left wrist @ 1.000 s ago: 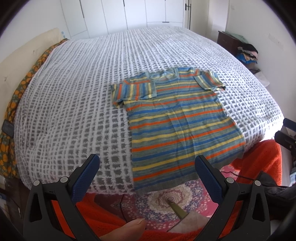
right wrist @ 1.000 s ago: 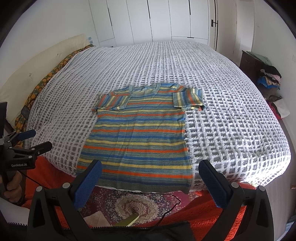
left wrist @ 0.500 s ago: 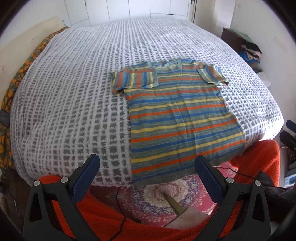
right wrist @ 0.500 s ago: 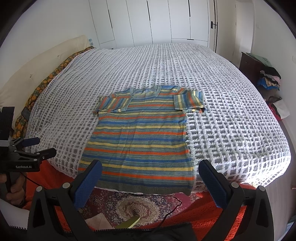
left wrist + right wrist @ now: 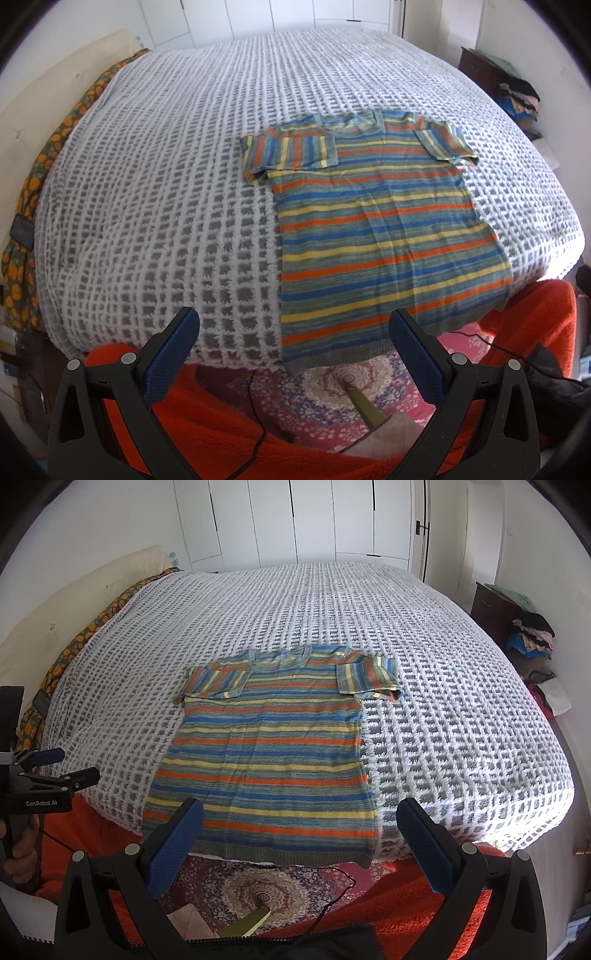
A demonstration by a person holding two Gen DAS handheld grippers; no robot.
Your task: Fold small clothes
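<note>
Left gripper (image 5: 293, 334) spread wide, empty, off bed's near edge. Right gripper (image 5: 301, 825) likewise gaping, empty. Striped T-shirt (image 5: 266, 753) flat on white-grey waffle bedspread (image 5: 443, 701), hem overhanging near edge, both sleeves folded inward, collar toward far side.

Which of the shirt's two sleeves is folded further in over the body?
The left sleeve of the striped shirt, on the headboard side. It lies flat across the chest nearly to the collar; the right sleeve overlaps less, its tip sticking out crumpled.
</note>
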